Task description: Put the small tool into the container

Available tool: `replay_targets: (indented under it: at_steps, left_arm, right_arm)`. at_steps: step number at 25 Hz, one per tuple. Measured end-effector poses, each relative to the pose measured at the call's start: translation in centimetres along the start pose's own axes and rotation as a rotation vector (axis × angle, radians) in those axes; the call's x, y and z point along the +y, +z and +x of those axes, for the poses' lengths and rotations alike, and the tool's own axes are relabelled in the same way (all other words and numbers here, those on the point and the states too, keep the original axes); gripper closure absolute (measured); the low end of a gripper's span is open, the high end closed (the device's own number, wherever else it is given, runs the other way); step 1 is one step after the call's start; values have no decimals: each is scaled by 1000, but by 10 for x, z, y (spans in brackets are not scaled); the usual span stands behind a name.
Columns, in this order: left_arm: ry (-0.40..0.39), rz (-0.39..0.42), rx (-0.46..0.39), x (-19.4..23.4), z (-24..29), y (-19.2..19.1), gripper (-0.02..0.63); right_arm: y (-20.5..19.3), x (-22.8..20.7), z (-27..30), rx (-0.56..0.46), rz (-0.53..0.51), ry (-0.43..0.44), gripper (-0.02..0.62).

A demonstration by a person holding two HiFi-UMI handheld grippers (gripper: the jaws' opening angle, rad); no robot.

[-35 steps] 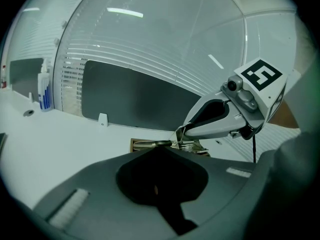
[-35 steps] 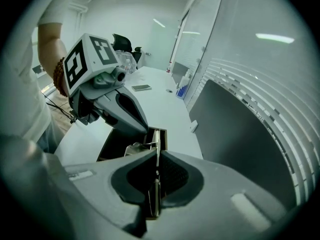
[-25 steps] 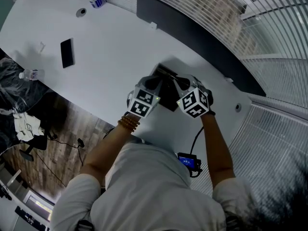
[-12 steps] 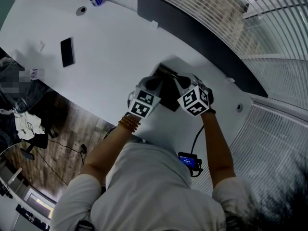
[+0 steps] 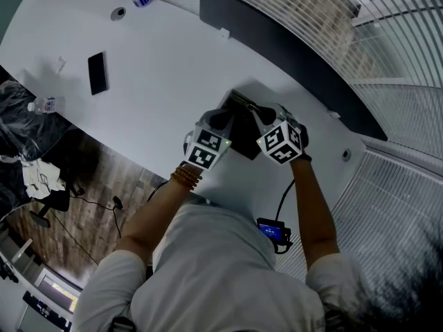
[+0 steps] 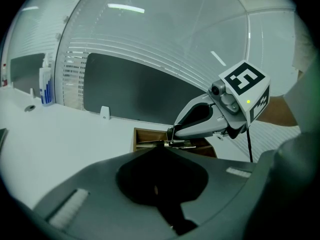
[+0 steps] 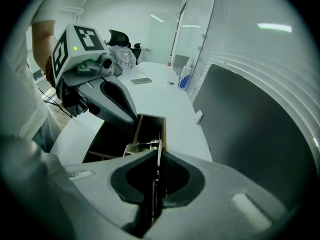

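Wht tbl (image 5: 159, 75): 1 box (image 5: 240, 135), 1 phone (image 5: 97, 73).

**Room setting.** A long white bench (image 5: 173, 75) runs from far left to near right. A dark panel (image 5: 291, 54) stands along its far edge, backed by a wall of white horizontal slats (image 5: 311, 5). Wood-plank floor (image 5: 90, 206) lies on the near left of the bench, and a pale ribbed surface (image 5: 394, 206) lies on its right. A linear ceiling light (image 7: 156, 18) glows overhead. A dark office chair (image 7: 117, 36) stands beyond the bench's far end.
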State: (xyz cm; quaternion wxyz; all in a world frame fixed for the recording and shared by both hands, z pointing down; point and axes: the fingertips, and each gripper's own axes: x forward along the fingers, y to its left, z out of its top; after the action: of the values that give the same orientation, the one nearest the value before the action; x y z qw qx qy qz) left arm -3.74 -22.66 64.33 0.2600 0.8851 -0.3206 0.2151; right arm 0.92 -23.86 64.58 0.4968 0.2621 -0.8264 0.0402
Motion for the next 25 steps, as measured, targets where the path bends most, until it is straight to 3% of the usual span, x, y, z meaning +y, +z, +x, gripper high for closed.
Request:
replay_targets:
  at_steps: [17,22,25]
  left_arm:
    - [-6,18,2,0,-7,8,603]
    - [-23,57,-5,-10,-4,11,603]
    - [-46,77,-23,-27,-7,25,603]
  right_arm:
    - [9,-9,-10,-18,-6,-42,546]
    - [9,-13,-23,-64,38,-110,560]
    - [6,-20,-49,-97,84,-196,586]
